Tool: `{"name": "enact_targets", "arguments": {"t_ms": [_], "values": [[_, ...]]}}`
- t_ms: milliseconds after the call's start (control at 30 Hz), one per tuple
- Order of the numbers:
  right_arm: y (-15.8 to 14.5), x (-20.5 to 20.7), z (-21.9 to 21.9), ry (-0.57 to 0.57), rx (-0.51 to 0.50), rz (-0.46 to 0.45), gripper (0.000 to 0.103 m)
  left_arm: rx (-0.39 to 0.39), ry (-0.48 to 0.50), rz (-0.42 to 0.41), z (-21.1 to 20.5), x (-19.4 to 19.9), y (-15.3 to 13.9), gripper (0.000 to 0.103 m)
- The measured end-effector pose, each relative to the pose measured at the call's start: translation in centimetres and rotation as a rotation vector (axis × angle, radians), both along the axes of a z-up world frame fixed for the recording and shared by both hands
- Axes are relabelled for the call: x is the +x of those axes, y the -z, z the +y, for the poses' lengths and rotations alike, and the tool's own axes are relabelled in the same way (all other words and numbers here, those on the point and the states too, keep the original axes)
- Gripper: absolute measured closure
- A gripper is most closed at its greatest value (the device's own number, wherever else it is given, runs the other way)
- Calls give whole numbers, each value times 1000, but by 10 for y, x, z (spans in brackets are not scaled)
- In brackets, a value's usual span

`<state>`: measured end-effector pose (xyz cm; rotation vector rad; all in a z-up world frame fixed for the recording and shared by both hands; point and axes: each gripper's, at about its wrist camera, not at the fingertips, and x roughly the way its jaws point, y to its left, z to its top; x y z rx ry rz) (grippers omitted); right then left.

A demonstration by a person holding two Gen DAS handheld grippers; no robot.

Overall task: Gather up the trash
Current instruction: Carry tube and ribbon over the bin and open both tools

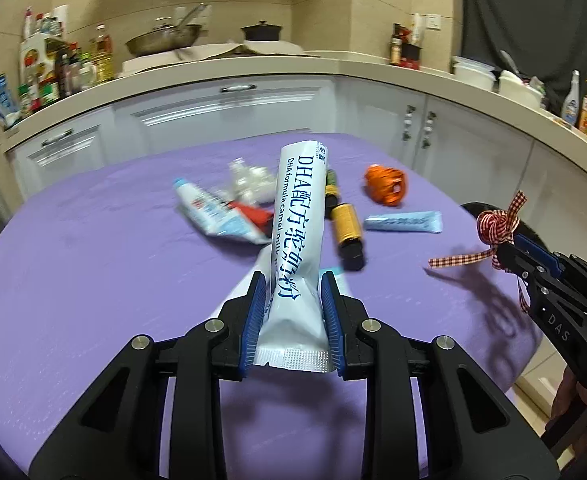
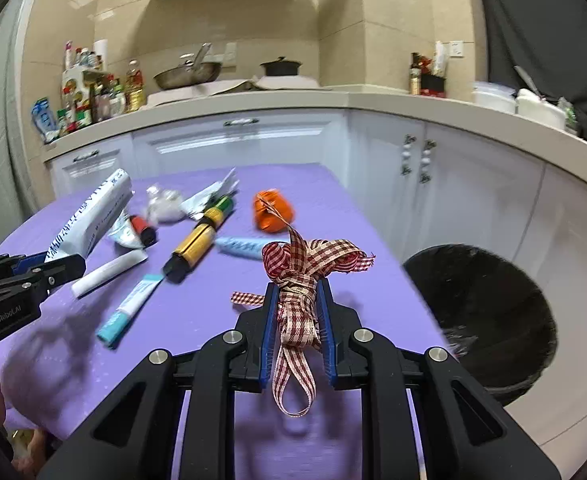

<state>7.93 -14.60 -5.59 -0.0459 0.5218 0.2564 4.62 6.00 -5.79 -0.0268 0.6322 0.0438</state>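
Note:
My left gripper (image 1: 293, 280) is shut on the lower end of a long white sachet with blue print (image 1: 299, 216), which stands up above the purple table (image 1: 93, 260). In the right wrist view the sachet (image 2: 89, 216) and the left gripper (image 2: 69, 266) show at the left edge. My right gripper (image 2: 296, 292) is shut on a bundle of red-and-white checked ribbon (image 2: 297, 264), with loops hanging below the pads. From the left wrist view the ribbon (image 1: 493, 226) and the right gripper (image 1: 511, 258) hover over the table's right edge.
Loose on the table lie an orange crumpled piece (image 2: 273, 210), a yellow-and-black tube (image 2: 197, 240), a pale blue tube (image 2: 239, 246), a red-capped tube (image 1: 213, 212), crumpled clear plastic (image 1: 253, 182), a white stick (image 2: 109, 268) and a small blue sachet (image 2: 129, 306). A black bin (image 2: 489, 312) stands beside the table's right edge.

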Motion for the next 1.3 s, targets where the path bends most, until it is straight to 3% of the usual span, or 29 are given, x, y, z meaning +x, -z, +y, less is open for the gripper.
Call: {"name": "enact_targets", "arguments": {"t_ms": [567, 900, 1233, 1300], "values": [[-23, 17, -131, 310, -8, -73, 83, 33, 292, -21, -140, 68, -19, 75], [-13, 34, -175, 371, 12, -53, 83, 81, 399, 9, -219, 110, -7, 75], [7, 62, -203, 394, 65, -5, 82, 117, 446, 72, -262, 150, 13, 74], [14, 70, -208, 402, 88, 8, 78, 116, 442, 82, -266, 158, 16, 73]]}}
